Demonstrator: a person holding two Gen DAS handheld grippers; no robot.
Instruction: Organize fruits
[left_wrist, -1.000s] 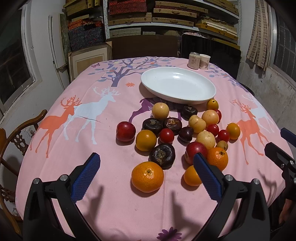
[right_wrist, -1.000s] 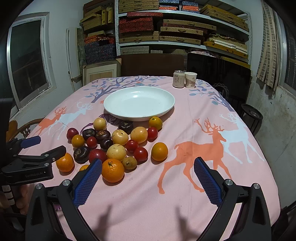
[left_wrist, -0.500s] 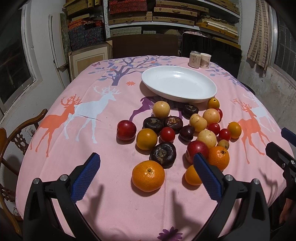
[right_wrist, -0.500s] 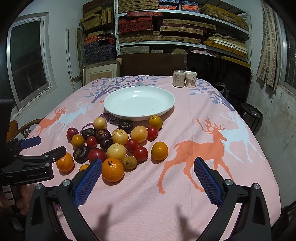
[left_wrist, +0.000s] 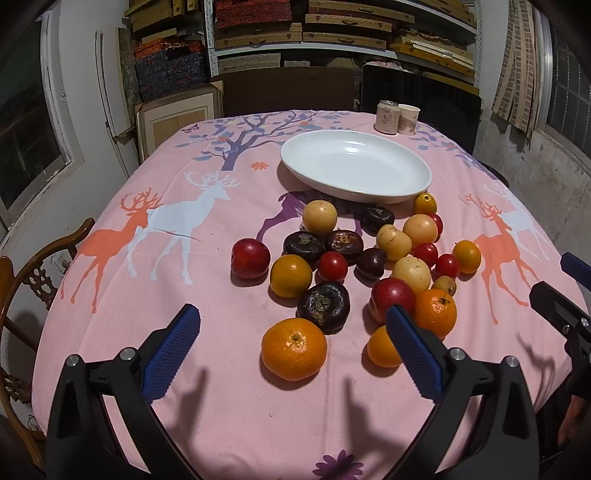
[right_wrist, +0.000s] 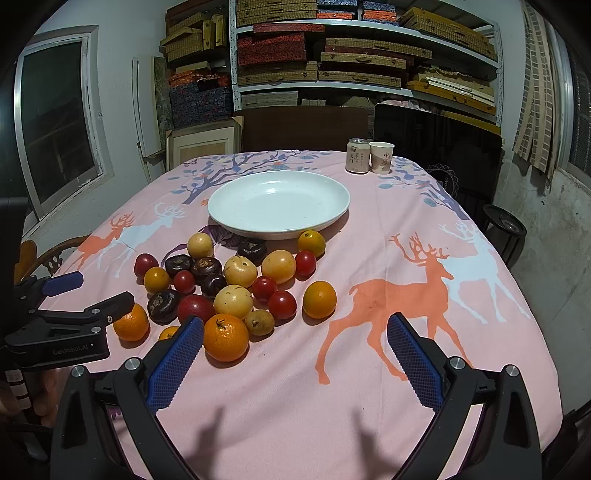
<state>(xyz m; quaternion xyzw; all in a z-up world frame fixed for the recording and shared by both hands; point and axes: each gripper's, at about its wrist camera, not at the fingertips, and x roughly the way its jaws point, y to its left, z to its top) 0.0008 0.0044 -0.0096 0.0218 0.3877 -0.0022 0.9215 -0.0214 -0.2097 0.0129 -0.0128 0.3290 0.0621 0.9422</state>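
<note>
The left tool hovers low over the bench, fingers spread wide, nothing held; an orange lies between them. The right tool is likewise spread and empty (over bare cloth). The fruits sit heaped just before the white plate, none on it.

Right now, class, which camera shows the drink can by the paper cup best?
The right wrist view: the can stands larger there, its label facing the lens. In the left wrist view it sits farther off and smaller, beside the cup.
</note>
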